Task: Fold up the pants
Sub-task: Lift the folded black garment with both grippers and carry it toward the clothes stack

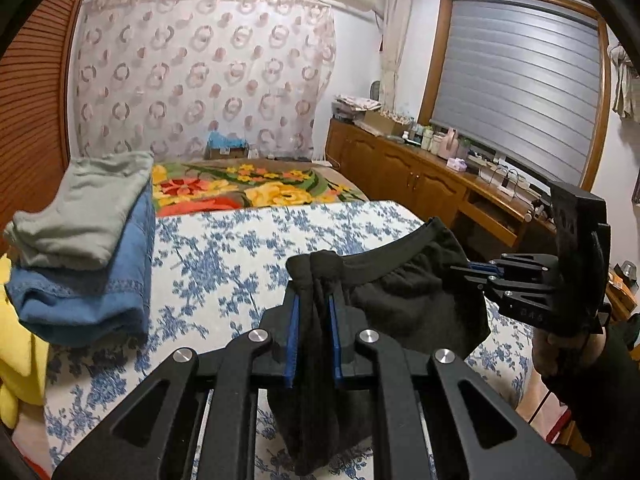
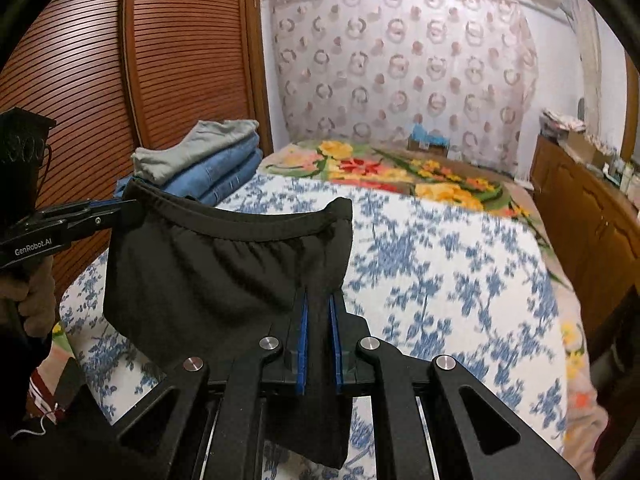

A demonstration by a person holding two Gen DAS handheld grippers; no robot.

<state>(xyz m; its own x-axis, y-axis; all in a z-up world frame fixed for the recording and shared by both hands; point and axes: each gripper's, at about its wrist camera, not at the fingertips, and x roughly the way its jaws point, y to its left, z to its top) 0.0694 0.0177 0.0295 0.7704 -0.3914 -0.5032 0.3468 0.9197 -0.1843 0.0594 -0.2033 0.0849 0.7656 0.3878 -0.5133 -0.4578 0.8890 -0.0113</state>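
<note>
Left wrist view: the left gripper (image 1: 314,308) is clamped on one end of the black pants (image 1: 404,300) waistband, and the right gripper (image 2: 318,312) pinches the other, so the soft gathered elastic band spans sideways, lifted above the blue floral bedsheet (image 1: 224,248). Beyond lie stacked folded jeans (image 2: 216,176) and a flowered blanket (image 1: 256,188).

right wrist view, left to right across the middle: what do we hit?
Left gripper clamped on the waistband, black elastic-waist pants, right gripper pinching their other corner, blue-and-white floral bedspread, brown wooden cabinet.
</note>
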